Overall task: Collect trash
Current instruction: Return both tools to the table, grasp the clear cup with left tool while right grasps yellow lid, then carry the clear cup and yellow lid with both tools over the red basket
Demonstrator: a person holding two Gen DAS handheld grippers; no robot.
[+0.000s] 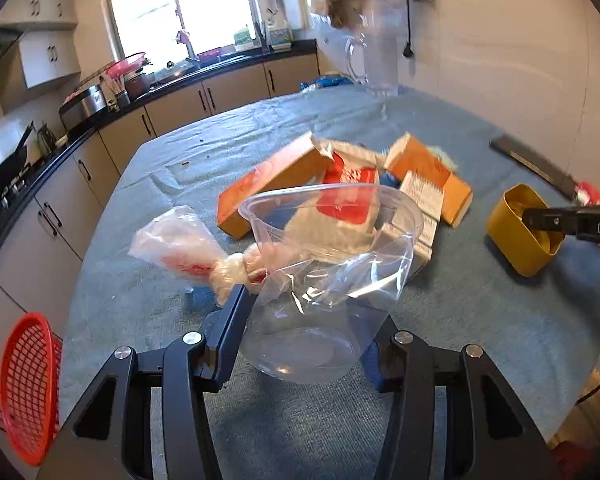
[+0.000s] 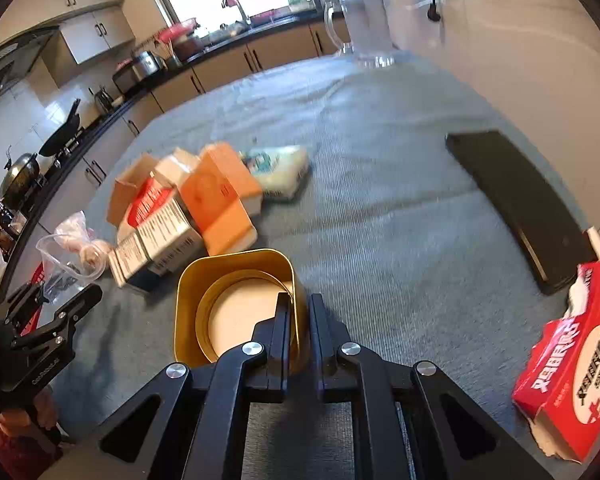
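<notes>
Left claw (image 1: 312, 332) straddles a clear plastic cup (image 1: 328, 280) with a clear film bag (image 1: 320, 284) draped on it, near edge of the grey-clothed table (image 1: 480, 320); left pad touches the cup wall, right pad hidden behind the plastic, so cannot tell if it is gripping or only around it; thin wall will buckle, so close gently and low near the base, catch the film with it; knotted pink bag (image 1: 188, 248) lies just beside the left finger, keep it out of the pinch or take it along on purpose.

Right claw (image 2: 300, 320) clenched on the near wall of the yellow tin (image 2: 236, 304), one finger inside, one outside; tin upright on the table, looks like the trash bin; hold it level and steady.

Orange cartons (image 2: 216, 200) and other boxes piled between cup and tin, still to collect; red tissue box (image 2: 572, 364) well apart at right; lift the cup clear over that pile before dropping.
</notes>
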